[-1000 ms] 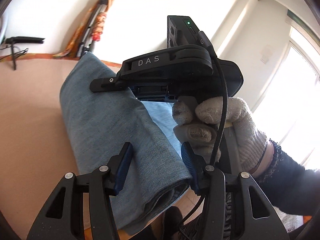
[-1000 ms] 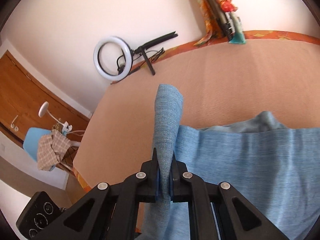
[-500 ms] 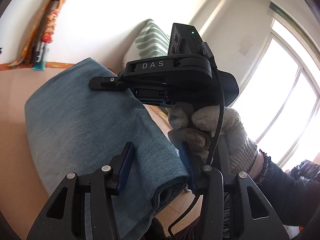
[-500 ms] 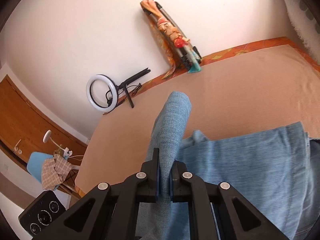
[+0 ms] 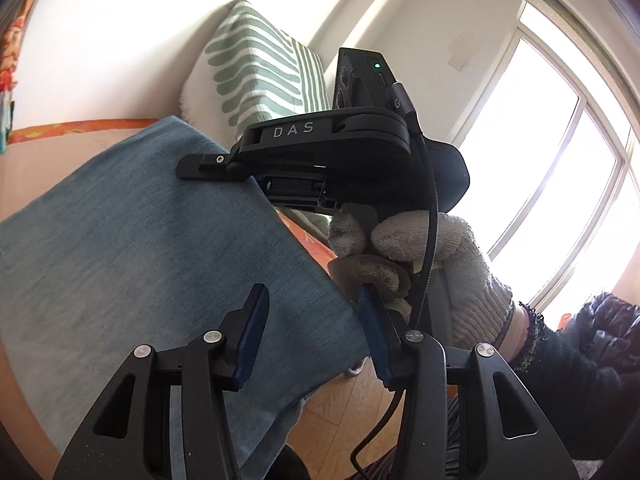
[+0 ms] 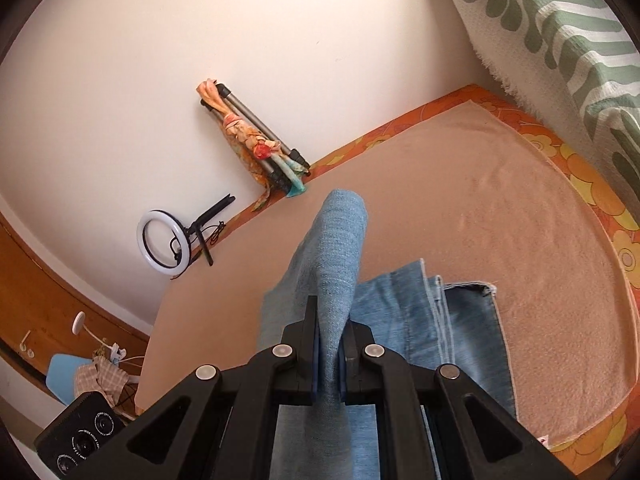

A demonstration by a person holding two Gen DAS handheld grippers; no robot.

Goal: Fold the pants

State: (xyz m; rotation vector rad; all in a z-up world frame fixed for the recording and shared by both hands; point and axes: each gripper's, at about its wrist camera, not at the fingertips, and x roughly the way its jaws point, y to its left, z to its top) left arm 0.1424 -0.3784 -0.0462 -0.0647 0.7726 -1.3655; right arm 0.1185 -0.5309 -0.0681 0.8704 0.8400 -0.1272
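Observation:
Blue denim pants (image 5: 140, 260) hang as a thick folded band between my two grippers. The left gripper (image 5: 310, 328) is shut on that fold, its blue pads pressed against both sides. A gloved hand (image 5: 440, 248) carries the right gripper (image 5: 200, 166), whose tip rests on the far edge of the denim. In the right wrist view the right gripper (image 6: 328, 344) is shut on a raised fold of the pants (image 6: 332, 248). Lower layers with a frayed hem (image 6: 472, 292) lie flat on the peach blanket (image 6: 520, 220).
A green-and-white striped pillow (image 6: 560, 20) stands at the bed's right end by the wall. A scarf-wrapped tripod (image 6: 256, 144) and a ring light (image 6: 162, 244) lean against the far wall. A bright window (image 5: 560, 160) is to the right, with wooden floor below the bed edge.
Both grippers have carried the held fold sideways towards the pillow end of the bed. The pillow and the hem of the lower layers have come into view. Neither grip has changed.

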